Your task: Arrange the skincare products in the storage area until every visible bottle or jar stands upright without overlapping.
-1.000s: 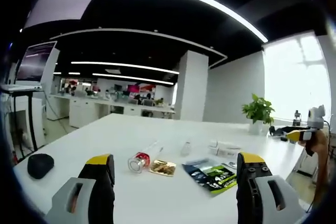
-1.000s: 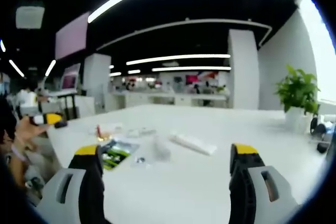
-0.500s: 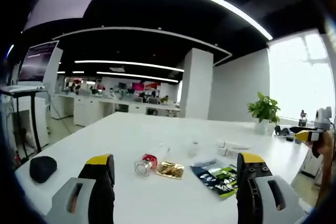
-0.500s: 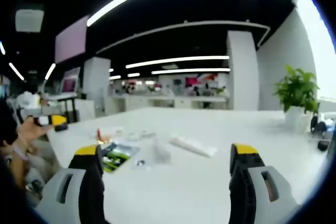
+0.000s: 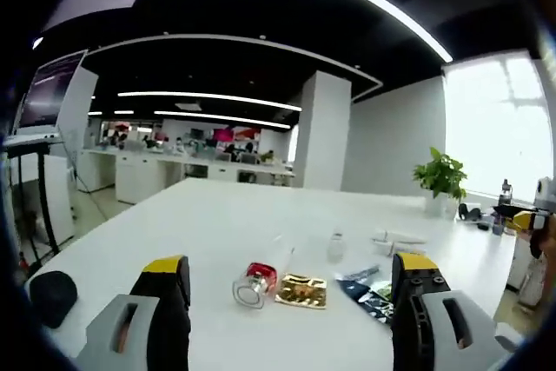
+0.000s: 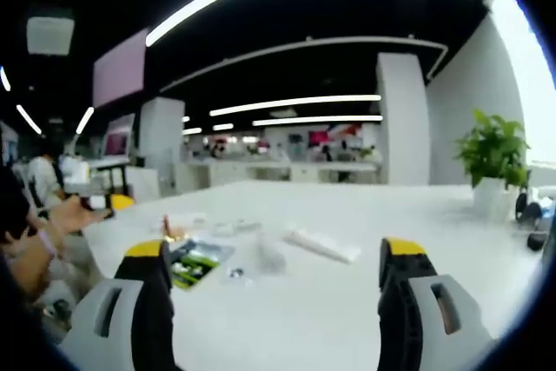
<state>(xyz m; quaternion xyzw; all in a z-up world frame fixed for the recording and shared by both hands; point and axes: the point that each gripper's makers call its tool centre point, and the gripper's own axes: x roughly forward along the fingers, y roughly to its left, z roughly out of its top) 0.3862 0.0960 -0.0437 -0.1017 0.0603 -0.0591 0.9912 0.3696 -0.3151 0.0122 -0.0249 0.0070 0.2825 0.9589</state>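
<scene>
On the white table (image 5: 200, 223) a clear bottle with a red cap (image 5: 259, 277) lies on its side. Next to it are a gold sachet (image 5: 301, 291) and a green and black packet (image 5: 369, 293). A small clear bottle (image 5: 336, 248) stands behind them. My left gripper (image 5: 290, 265) hovers open above the table's near edge, nothing between its jaws. My right gripper (image 6: 274, 249) is open too and holds nothing. Ahead of it lie the green packet (image 6: 195, 262), a clear bottle (image 6: 268, 254) and a flat white box (image 6: 323, 245).
A black mouse (image 5: 52, 294) lies at the table's left corner. A potted plant (image 5: 440, 182) stands at the far right end, with small dark items beside it. A person's hand (image 6: 74, 215) holds the left gripper's yellow tip (image 6: 117, 202) at the table's left side.
The left gripper view has swung left and come closer, so the bottle and sachets sit further right and larger. In the right gripper view, the hand with the left gripper has edged right.
</scene>
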